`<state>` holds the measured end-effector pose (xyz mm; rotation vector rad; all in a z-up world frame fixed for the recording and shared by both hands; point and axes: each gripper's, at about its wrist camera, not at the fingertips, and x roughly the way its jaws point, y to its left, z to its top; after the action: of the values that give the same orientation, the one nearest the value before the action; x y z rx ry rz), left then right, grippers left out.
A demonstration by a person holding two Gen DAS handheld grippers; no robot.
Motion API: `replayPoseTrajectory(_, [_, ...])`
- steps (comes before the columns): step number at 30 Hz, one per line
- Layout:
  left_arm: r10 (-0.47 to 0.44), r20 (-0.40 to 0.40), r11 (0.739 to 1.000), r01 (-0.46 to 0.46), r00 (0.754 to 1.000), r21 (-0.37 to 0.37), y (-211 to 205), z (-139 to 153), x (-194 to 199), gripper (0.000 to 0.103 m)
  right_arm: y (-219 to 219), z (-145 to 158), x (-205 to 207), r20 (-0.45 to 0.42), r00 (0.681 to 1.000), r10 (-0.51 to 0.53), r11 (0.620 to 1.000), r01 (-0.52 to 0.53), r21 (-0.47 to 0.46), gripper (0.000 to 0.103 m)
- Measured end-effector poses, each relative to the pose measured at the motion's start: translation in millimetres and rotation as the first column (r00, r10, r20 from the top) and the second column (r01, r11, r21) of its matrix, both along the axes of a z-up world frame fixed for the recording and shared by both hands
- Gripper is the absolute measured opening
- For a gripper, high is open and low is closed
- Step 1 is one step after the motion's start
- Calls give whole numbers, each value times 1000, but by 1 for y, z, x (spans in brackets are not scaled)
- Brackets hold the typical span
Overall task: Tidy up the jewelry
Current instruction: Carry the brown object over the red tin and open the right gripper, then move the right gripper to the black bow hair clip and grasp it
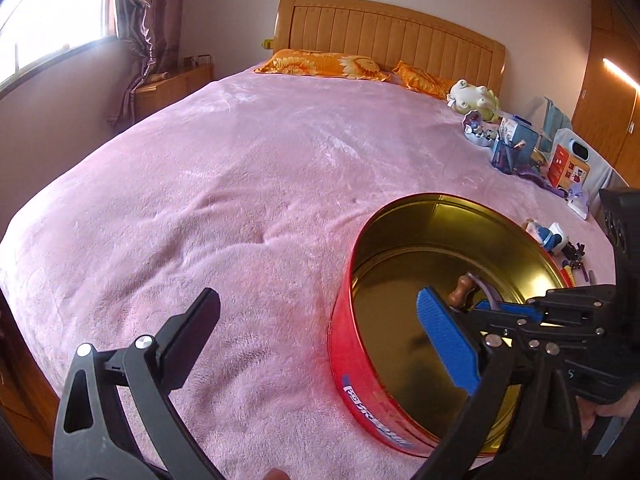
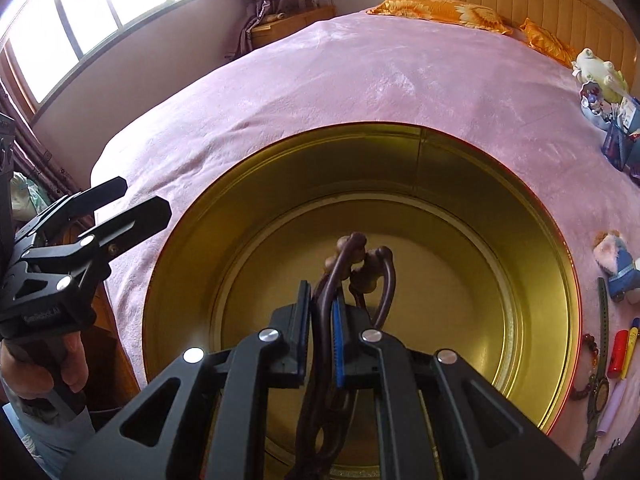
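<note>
A dark brown cord necklace with wooden beads [image 2: 352, 268] hangs pinched between the blue-padded jaws of the right gripper [image 2: 322, 320], held above the gold interior of a round red tin [image 2: 420, 168] that sits open on a pink blanket [image 2: 340, 80]. The beaded end juts up past the fingertips while the rest of the cord trails down behind them. In the left wrist view the same right gripper [image 1: 460, 312] reaches over the red tin [image 1: 360, 380] from the right, a wooden bead [image 1: 462, 290] showing at its blue pad. The left gripper [image 1: 316, 336] stands with its jaws wide apart and nothing between them, 1 finger over the pink blanket [image 1: 220, 180] and the other over the tin's rim; the right wrist view shows the left gripper [image 2: 132, 208] beside the tin, in a person's hand [image 2: 44, 364]. To the tin's right lie a bead bracelet [image 2: 590, 364], a watch [image 2: 598, 388], a small plush doll [image 2: 614, 260] and a red and yellow item [image 2: 622, 348]. Orange sunflower pillows [image 1: 324, 64] rest against a wooden headboard [image 1: 400, 32] at the far end.
</note>
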<state>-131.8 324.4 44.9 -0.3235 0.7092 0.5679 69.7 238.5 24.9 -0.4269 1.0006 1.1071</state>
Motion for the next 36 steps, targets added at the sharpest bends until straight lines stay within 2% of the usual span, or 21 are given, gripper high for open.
replayPoseTrajectory(5, [-1,11,1000,1,1000,-10,1,-2,-1,96,-2,-1,-4,30,999,-19,1000,19,-7,23])
replayPoseTrajectory(6, [0,12,1000,1,1000,-11,1,-2,-2,96,-3,1,-3,31,999,-20,1000,20,1,29])
replayPoseTrajectory(7, [0,12,1000,0,1000,-12,2,-1,-2,96,-5,4,-2,35,999,-24,1000,24,11,42])
replayPoseTrajectory(8, [2,12,1000,-1,1000,-11,1,0,-3,96,-7,8,-2,44,999,-32,999,31,25,49])
replayPoseTrajectory(10, [5,17,1000,-5,1000,-9,-1,2,-4,96,-15,18,-1,73,996,-53,997,48,65,74])
replayPoseTrajectory(12, [1,31,1000,0,1000,-7,-6,7,-5,96,-28,29,4,88,992,-86,991,76,112,90])
replayPoseTrajectory(13, [-8,38,1000,8,999,-7,-11,11,-4,96,-36,34,9,87,990,-108,986,96,133,94])
replayPoseTrajectory(18, [-113,59,994,113,992,10,-52,27,21,96,-92,49,41,64,968,-244,957,229,178,94])
replayPoseTrajectory(25, [-267,52,964,268,962,5,-125,36,78,96,-205,52,72,65,905,-421,894,401,201,94])
replayPoseTrajectory(28, [-342,40,940,342,939,6,-163,36,103,96,-252,45,81,91,874,-477,870,455,192,94])
replayPoseTrajectory(31, [-427,22,904,427,904,1,-207,34,131,96,-299,33,95,98,842,-530,842,509,179,94])
replayPoseTrajectory(36, [-547,13,837,547,837,-29,-272,27,170,96,-362,8,111,97,820,-565,824,552,128,94])
